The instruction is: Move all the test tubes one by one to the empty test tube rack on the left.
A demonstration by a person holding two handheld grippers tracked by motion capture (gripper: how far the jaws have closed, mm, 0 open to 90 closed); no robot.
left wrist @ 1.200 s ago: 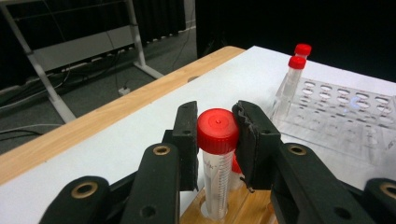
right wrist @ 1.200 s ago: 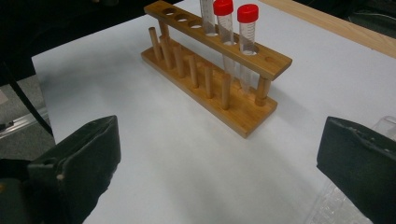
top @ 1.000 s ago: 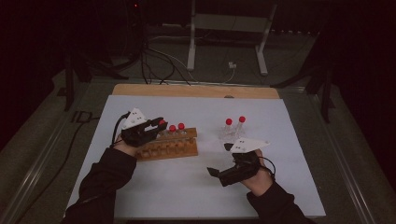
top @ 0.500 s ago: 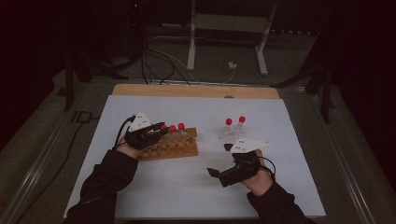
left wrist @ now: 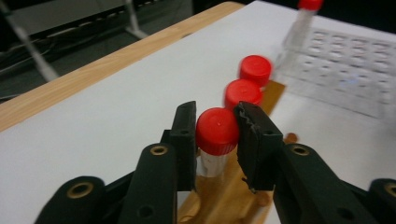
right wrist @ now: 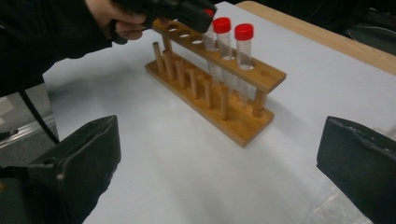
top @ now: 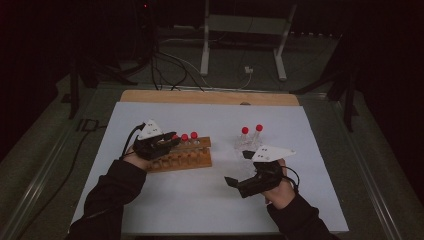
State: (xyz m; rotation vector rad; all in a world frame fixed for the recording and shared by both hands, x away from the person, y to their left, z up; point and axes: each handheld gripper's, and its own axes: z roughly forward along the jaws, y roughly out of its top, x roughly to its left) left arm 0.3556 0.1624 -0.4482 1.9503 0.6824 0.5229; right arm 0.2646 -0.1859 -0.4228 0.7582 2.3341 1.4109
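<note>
Left gripper view, left tongs (left wrist: 215, 133) loosening around red-capped tube (left wrist: 216, 132)

1. Your tube (left wrist: 216, 140): clear, red screw cap, upright in the wooden rack (top: 187, 159), at the near end of a row of three capped tubes.
2. The rack: two tiers on pegs, round holes along the top bar, lying on the white sheet left of centre.
</note>
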